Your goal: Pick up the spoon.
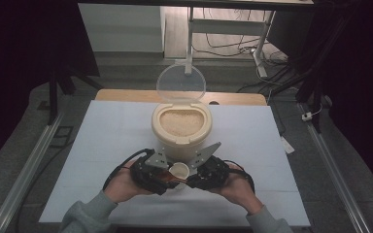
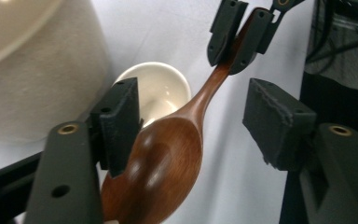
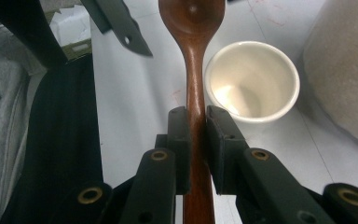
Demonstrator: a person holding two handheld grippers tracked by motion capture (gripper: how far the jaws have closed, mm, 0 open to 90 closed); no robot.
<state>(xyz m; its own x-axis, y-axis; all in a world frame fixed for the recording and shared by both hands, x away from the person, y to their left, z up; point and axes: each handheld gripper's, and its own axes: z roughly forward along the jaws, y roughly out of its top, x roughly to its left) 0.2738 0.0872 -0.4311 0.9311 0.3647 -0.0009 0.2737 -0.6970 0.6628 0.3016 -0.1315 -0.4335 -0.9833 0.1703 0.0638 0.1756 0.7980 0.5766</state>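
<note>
A brown wooden spoon is clamped by its handle in my right gripper, which is shut on it. In the left gripper view the spoon's bowl lies between the jaws of my left gripper. One pad sits against the bowl's edge, while the other stands clear of it, so the jaws are open. The right gripper shows farther off, on the handle. A small white cup stands on the table just beside the spoon, between both grippers. It looks empty.
A cream rice container full of rice stands right behind the cup, its clear lid tipped up and back. A white sheet covers the table. Both hands rest near the front edge.
</note>
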